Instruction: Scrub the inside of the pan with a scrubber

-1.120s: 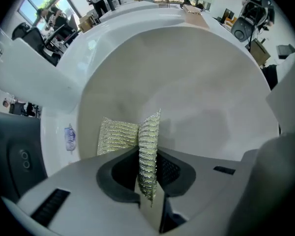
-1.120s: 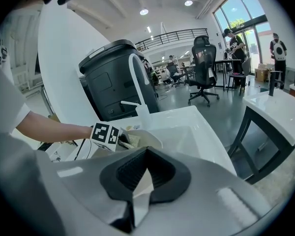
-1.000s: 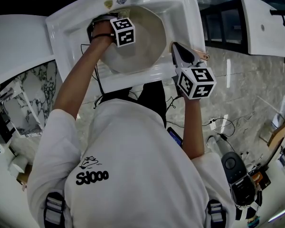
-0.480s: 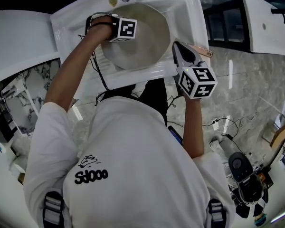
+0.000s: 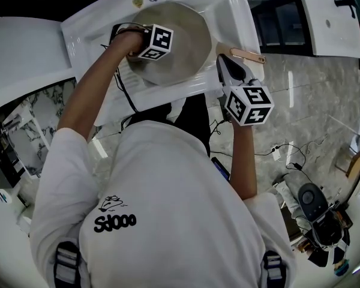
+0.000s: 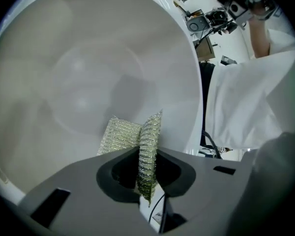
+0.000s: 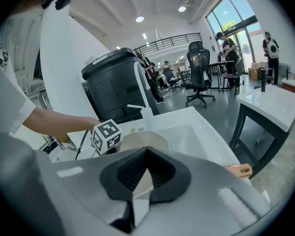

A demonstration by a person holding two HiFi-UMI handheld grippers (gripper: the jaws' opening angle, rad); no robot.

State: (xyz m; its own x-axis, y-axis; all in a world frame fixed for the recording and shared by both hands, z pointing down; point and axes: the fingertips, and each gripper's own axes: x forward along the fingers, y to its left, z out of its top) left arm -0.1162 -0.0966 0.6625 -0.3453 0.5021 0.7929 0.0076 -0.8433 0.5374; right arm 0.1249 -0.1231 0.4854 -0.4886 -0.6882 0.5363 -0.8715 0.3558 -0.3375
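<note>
A cream-lined pan lies in the white sink; its copper handle points right. My left gripper reaches inside the pan, shut on a green-silver mesh scrubber. In the left gripper view the scrubber presses against the pan's pale inside, and the left gripper pinches one fold of it. My right gripper sits at the pan's right rim, shut on the handle near its base. In the right gripper view the right gripper hides most of the handle, with only the copper end and the pan showing.
A spout stands at the sink's back edge. Behind the sink is a black bin. A white table stands to the right. Cables lie on the marble floor. Office chairs and people are far off.
The left gripper has turned and slid slightly across the pan's inside with the scrubber. The pan and its handle end have shifted toward the sink's back. The right gripper has barely moved.
</note>
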